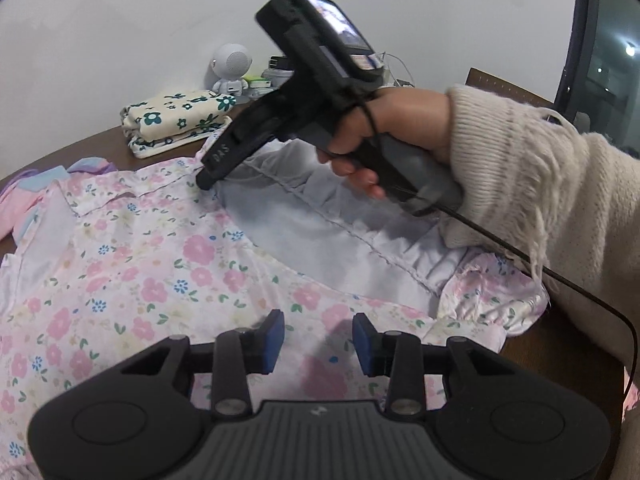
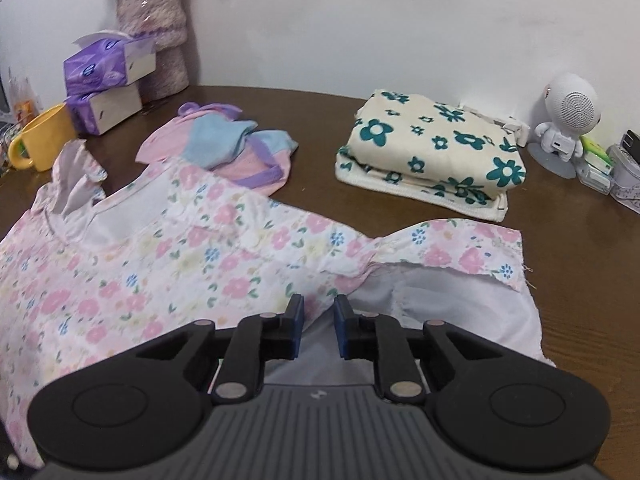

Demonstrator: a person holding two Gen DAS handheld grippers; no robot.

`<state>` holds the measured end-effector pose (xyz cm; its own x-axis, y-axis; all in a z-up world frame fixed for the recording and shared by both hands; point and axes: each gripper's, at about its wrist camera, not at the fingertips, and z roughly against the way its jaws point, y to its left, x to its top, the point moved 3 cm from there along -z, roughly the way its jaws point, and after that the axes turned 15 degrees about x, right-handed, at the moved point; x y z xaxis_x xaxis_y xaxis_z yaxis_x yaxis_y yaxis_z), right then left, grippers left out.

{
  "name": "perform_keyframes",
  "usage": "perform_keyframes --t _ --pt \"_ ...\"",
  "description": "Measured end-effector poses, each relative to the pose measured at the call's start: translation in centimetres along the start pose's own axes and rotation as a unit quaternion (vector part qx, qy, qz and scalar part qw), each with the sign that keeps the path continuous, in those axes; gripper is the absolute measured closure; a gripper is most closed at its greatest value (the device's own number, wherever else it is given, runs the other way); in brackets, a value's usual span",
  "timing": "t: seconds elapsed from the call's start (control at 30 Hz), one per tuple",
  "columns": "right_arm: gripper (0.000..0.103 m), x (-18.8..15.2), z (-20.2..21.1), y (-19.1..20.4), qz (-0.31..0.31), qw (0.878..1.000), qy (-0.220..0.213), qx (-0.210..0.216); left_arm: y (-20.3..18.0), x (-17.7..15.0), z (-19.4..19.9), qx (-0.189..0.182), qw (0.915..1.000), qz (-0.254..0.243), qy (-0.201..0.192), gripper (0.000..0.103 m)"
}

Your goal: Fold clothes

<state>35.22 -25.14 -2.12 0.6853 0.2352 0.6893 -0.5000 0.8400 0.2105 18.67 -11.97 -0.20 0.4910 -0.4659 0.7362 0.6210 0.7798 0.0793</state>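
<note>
A pink floral dress [image 1: 140, 260] lies spread on the brown table [image 2: 580, 280], with its white lining [image 1: 320, 232] turned up along one edge. My left gripper [image 1: 319, 342] hovers open just above the floral cloth, nothing between its blue pads. A hand in a cream knit sleeve [image 1: 520, 184] holds my right gripper [image 1: 205, 179], whose tip rests at the dress's folded edge. In the right wrist view the right gripper [image 2: 319, 328] stands over the dress [image 2: 160, 264] where print meets lining. Its pads are a narrow gap apart and pinch no cloth.
A folded cream cloth with teal flowers [image 2: 432, 152] lies at the back right, and a small pink, blue and purple garment [image 2: 236, 148] lies behind the dress. Tissue boxes [image 2: 108, 68], a yellow mug [image 2: 40, 136] and a vase [image 2: 156, 36] stand back left. A white speaker figure [image 2: 568, 116] stands far right.
</note>
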Motion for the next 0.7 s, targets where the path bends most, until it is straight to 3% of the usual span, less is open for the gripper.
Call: perform_keyframes --t 0.17,0.3,0.43,0.57,0.7 --pt "0.083 0.0 0.9 -0.3 -0.036 0.999 -0.008 0.003 1.6 0.2 0.7 -0.010 0.9992 0.038 0.006 0.068" --pt "0.074 -1.3 4.4 1.5 -0.049 0.998 -0.025 0.031 5.7 0.7 1.9 0.047 0.9957 0.078 -0.019 0.066" --pt "0.074 -3.6 6.4 3.9 -0.040 0.998 -0.010 0.044 10.2 0.6 1.5 0.112 0.9848 0.132 -0.010 0.067" --pt "0.074 -5.2 6.6 6.0 -0.035 0.998 0.002 0.051 11.9 0.4 0.7 0.136 0.9789 0.153 0.003 0.068" --pt "0.074 -6.0 6.0 7.3 -0.023 0.999 0.007 0.043 11.4 0.0 0.1 0.135 0.9799 0.146 0.014 0.071"
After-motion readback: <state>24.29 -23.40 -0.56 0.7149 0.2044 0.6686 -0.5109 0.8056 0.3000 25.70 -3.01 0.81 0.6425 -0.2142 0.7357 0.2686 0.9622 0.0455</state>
